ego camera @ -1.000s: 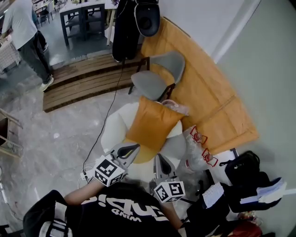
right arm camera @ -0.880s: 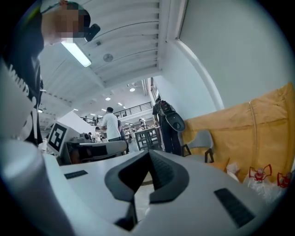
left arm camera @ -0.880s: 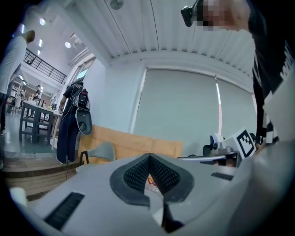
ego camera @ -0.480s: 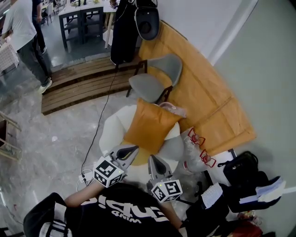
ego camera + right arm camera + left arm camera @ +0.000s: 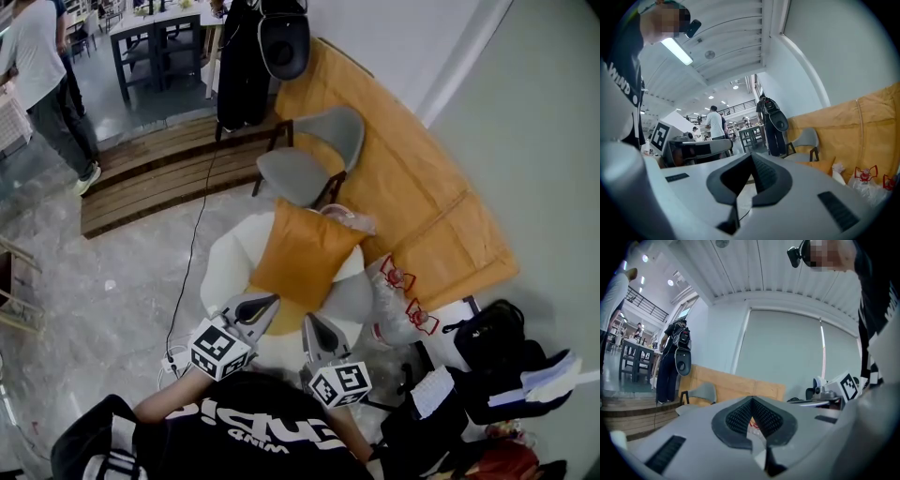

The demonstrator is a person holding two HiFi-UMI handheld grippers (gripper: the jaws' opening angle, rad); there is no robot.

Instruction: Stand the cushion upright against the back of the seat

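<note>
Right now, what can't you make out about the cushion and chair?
- Head view: near edge of the cushion, covered by the left tongs; its lean, unreadable from steeply above.
- Left gripper view: cushion, almost wholly blocked by the tongs' own body.
- Right gripper view: all but one cushion corner, behind the right tongs.

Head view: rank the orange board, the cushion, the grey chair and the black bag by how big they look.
1. orange board
2. cushion and grey chair, which look about alike
3. black bag
</note>
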